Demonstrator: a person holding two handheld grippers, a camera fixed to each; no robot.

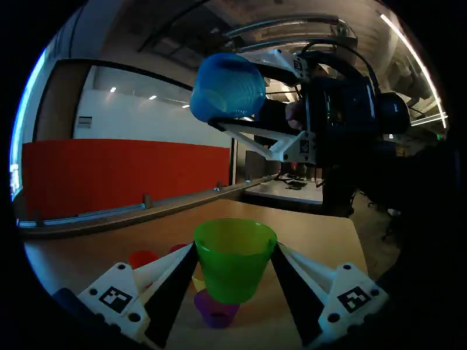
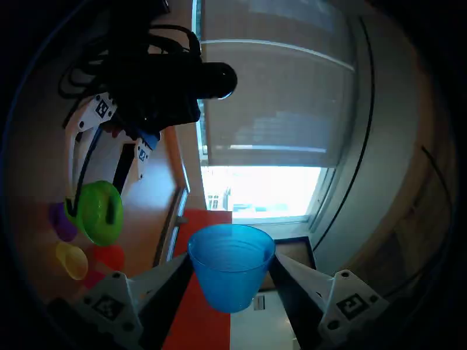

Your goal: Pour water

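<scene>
My left gripper [image 1: 233, 268] is shut on a green cup [image 1: 234, 256], held upright over the wooden table [image 1: 315, 233]. Above it hangs a blue cup [image 1: 227, 87], tipped on its side with its mouth to the left, in my right gripper [image 1: 233, 96]. In the right gripper view that right gripper [image 2: 232, 274] is shut on the blue cup [image 2: 231, 265]. Farther off at the left, the green cup [image 2: 98, 211] sits in the left gripper [image 2: 96, 201]. No water is visible in either cup.
Small purple [image 1: 216, 309], yellow [image 1: 198, 284] and red [image 1: 143, 258] cups stand on the table below the green cup. A red partition [image 1: 122, 172] runs behind the table. The right gripper view also shows a bright window [image 2: 262, 189] with a blind.
</scene>
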